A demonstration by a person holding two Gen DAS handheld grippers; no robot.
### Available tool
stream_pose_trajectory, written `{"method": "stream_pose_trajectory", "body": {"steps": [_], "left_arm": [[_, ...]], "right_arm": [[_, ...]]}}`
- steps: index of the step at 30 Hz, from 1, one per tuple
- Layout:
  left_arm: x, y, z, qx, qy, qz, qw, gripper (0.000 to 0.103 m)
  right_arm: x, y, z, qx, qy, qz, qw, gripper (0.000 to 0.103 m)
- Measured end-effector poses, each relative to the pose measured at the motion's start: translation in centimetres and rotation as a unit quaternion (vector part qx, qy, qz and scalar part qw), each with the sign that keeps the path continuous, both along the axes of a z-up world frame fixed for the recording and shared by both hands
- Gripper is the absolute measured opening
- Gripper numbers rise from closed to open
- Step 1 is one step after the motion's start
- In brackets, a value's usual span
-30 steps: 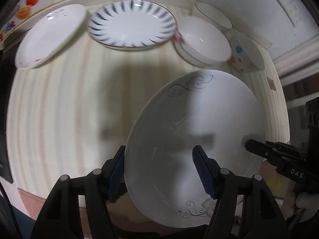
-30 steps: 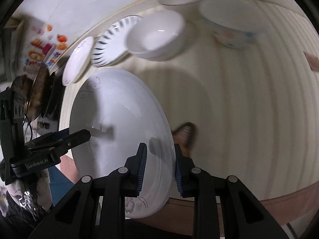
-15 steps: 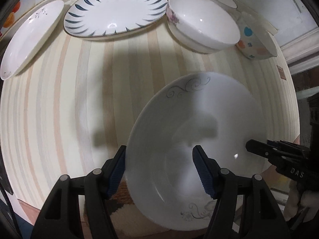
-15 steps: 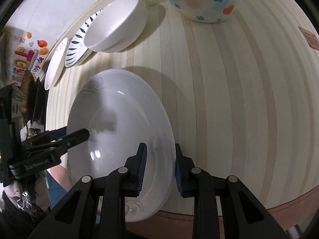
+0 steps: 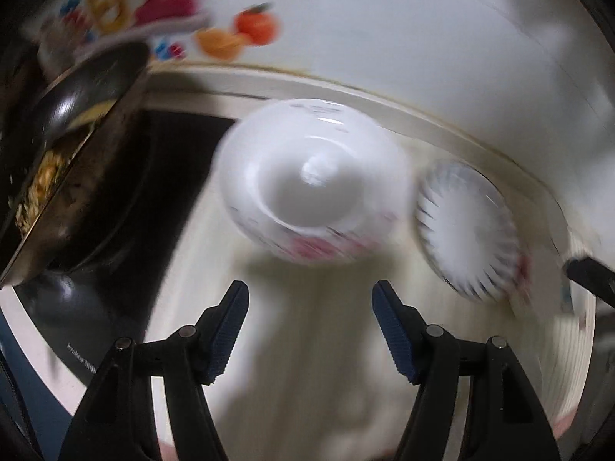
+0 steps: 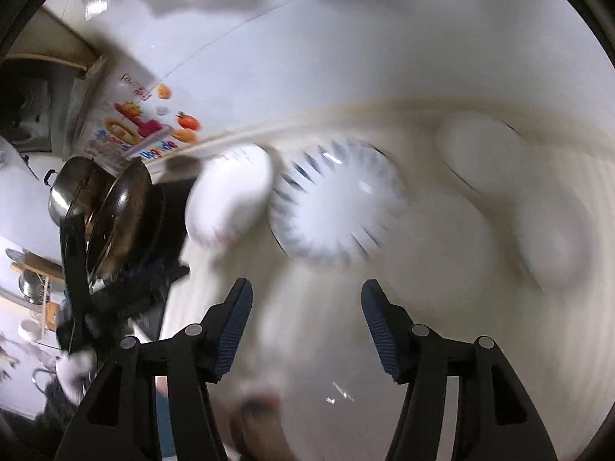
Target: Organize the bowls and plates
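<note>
Both views are motion-blurred. In the left wrist view my left gripper is open and empty, facing a white plate with pink marks; a blue-striped plate lies to its right. In the right wrist view my right gripper is open and empty, facing the blue-striped plate, with the white plate to its left and blurred white bowls to the right. The large white plate with grey scrolls is out of sight.
A dark pan with food and a black stove top stand at the left. A steel pot and pan show at the left of the right wrist view. A stickered wall backs the striped counter.
Both grippers have let go of the large white plate, and the right one has opened. Both have swung left toward the far plates, and the large plate has left both views.
</note>
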State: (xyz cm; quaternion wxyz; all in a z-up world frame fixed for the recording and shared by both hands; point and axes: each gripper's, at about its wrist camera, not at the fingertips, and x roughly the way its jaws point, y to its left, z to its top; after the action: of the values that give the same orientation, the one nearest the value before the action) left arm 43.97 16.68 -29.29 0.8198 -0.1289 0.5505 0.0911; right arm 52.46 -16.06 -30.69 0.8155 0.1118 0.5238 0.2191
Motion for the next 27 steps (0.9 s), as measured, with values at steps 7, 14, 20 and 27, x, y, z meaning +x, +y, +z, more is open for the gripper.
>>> {"method": "stream_pose_trajectory", "body": {"steps": [7,14,20,27], "left_arm": [[4.9,4.1,-4.7,-0.016,0.030,0.041,0.9986,0.065],[6.4,4.9,-6.7,-0.025,0.043,0.035,0.9981,0.059],[6.1,5.1,-6.6,-0.022,0.029,0.043,0.9984,0.050],[5.2,4.3,-5.1,-0.028,0.019,0.042,0.9985,0.049]], "right_arm": [[14.7,15.1,-6.0,-0.035,0.002,0.080,0.996,0.046],[22.1,21.1,-11.3,-0.070,0.031,0.089,0.993,0.031],[23.4,22.1,-12.8,-0.068,0.032,0.096,0.993,0.024],[22.0,20.6,-12.0,-0.059,0.030,0.100,0.993,0.023]]}}
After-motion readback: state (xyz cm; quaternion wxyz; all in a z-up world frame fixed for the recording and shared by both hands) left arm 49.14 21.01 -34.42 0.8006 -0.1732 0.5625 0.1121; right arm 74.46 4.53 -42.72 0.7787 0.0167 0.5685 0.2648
